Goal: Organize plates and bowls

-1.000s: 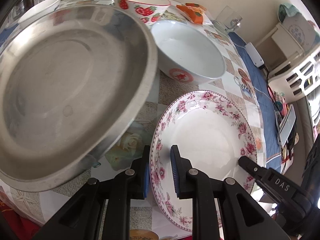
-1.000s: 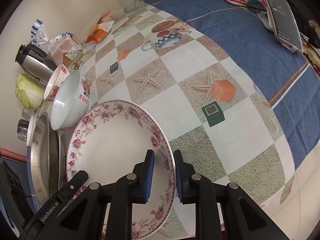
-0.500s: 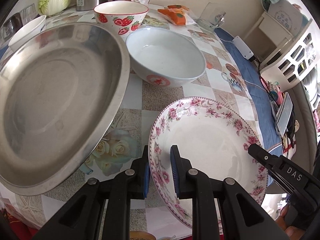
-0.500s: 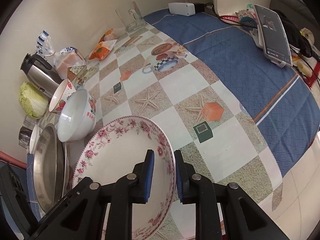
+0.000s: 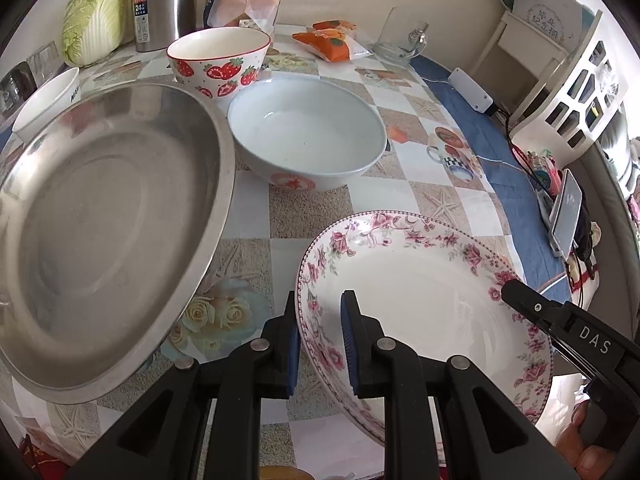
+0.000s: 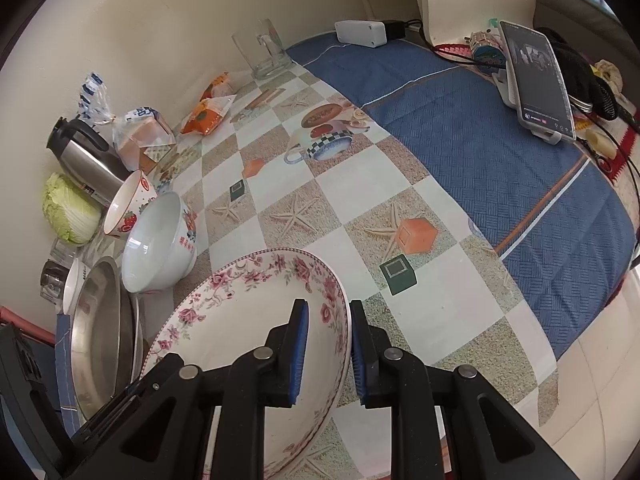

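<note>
Both grippers were clamped on the same floral plate [image 5: 424, 304], one per side. The left gripper [image 5: 319, 344] pinched the plate's left rim btwn its blue pads, one pad under the rim, the other inside the dish. The right gripper [image 6: 329, 354] pinched the opposite rim the same way; its black finger also showed at the plate's far edge in the left wrist view. The plate was tilted and looked raised off the desk [image 6: 360, 216], at the near edge of the checkered cloth.

Left of it sat a big steel basin [image 5: 104, 232], its rim just beside the plate w/o touching. Behind those, a white bowl [image 5: 306, 134] w/ a red mark on its side stood upright on the desk, close to the basin's rim. A strawberry bowl [image 5: 218, 60] stood right behind the white one; whether they touched, couldn't tell. A small white bowl [image 5: 48, 100] sat at far left, behind the basin.

Along the wall: cabbage [image 5: 94, 20], steel kettle [image 5: 166, 0], bagged bread [image 5: 244, 0], orange snack packs [image 5: 332, 40], glass mug [image 6: 260, 50]. A phone on a stand [image 6: 540, 80] stood well apart on the blue cloth. A person's fingertips [image 5: 588, 440] showed bottom right in the left wrist view.
</note>
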A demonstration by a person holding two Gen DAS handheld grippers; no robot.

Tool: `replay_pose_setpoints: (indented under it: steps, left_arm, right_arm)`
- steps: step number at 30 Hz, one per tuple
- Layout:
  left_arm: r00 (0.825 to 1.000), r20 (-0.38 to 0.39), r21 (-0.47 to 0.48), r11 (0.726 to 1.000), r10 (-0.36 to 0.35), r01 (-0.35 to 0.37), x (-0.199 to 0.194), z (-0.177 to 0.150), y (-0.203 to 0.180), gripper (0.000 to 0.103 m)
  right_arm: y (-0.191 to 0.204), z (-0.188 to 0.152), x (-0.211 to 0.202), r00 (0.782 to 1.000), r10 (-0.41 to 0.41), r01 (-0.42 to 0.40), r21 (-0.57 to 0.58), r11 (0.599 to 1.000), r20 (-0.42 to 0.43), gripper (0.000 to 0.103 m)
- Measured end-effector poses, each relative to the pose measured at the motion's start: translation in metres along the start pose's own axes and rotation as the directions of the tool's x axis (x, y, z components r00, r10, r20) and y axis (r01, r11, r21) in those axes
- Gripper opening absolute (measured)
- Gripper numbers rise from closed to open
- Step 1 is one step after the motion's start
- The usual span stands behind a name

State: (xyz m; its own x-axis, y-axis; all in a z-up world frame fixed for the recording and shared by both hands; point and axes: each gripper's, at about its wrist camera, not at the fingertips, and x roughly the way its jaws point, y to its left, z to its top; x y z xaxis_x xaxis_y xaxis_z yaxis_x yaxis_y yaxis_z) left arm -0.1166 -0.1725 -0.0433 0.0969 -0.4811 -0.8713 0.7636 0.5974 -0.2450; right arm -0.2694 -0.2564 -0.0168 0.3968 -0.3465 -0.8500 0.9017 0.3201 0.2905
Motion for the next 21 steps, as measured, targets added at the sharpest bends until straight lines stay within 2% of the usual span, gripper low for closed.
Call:
replay_pose_setpoints:
  steps: [21]
  left_arm:
    - [0.99, 0.136, 0.065, 0.998, -0.033, 0.025, -0.037, 0.012, -0.011, 0.02]
  right_arm:
    - [0.008, 0.005, -0.034, 0.988, 0.022, -0.019, -0.021, 1.0, 0.155, 0.022]
